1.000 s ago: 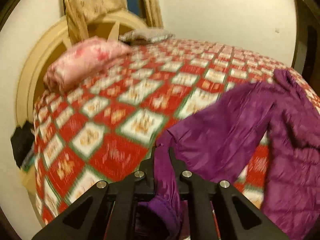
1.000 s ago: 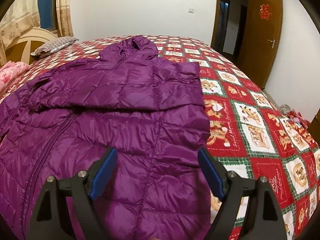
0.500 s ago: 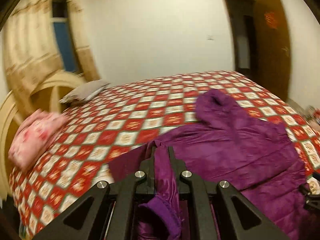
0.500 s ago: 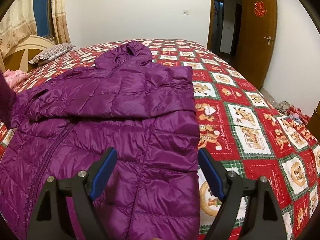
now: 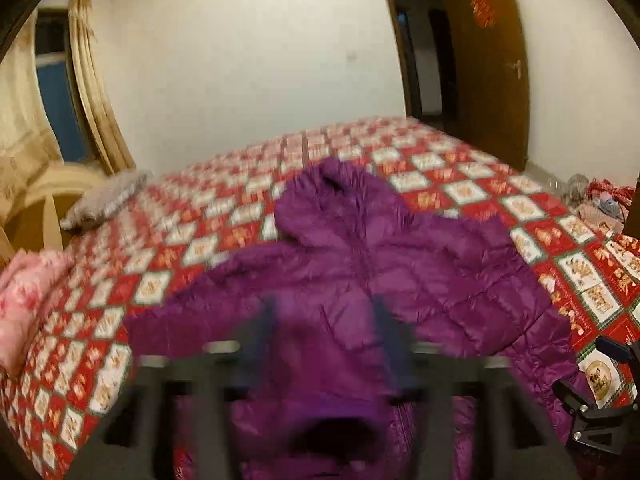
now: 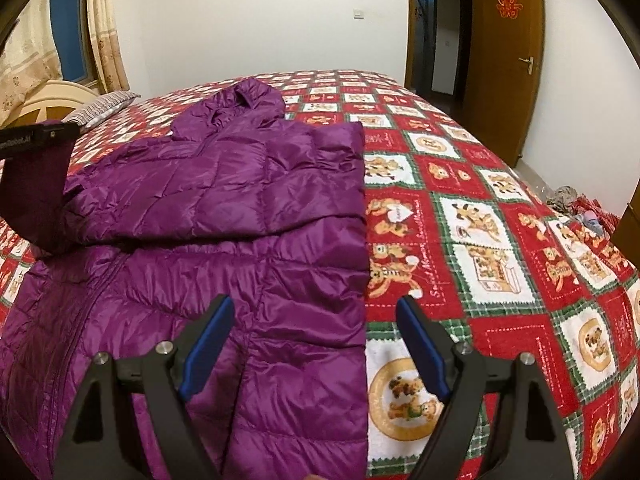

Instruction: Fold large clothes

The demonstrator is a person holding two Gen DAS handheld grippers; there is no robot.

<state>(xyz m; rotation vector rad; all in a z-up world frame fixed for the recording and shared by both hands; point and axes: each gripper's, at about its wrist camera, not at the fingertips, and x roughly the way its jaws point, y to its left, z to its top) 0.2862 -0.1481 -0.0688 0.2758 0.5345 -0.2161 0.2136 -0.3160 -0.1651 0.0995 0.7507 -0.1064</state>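
Note:
A purple hooded puffer jacket (image 6: 224, 208) lies front-up on the bed, its right sleeve folded across the chest. In the left wrist view the jacket (image 5: 400, 264) fills the middle. My left gripper (image 5: 328, 344) is blurred, its jaws spread, with the purple sleeve cuff (image 5: 320, 392) loose between them. The left gripper also shows at the left edge of the right wrist view (image 6: 36, 140), with the sleeve hanging under it. My right gripper (image 6: 316, 348) is open and empty, hovering over the jacket's lower right edge.
The bed has a red, white and green bear-pattern quilt (image 6: 500, 240). A striped grey pillow (image 6: 104, 106) and a pink pillow (image 5: 28, 300) lie by the cream headboard (image 5: 44, 196). A wooden door (image 6: 508, 52) stands open at the right. Clutter (image 6: 572, 200) lies on the floor.
My left gripper swung right, carrying the sleeve over the jacket, and its jaws have opened off the cuff. My right gripper has shifted right toward the jacket's edge, still open.

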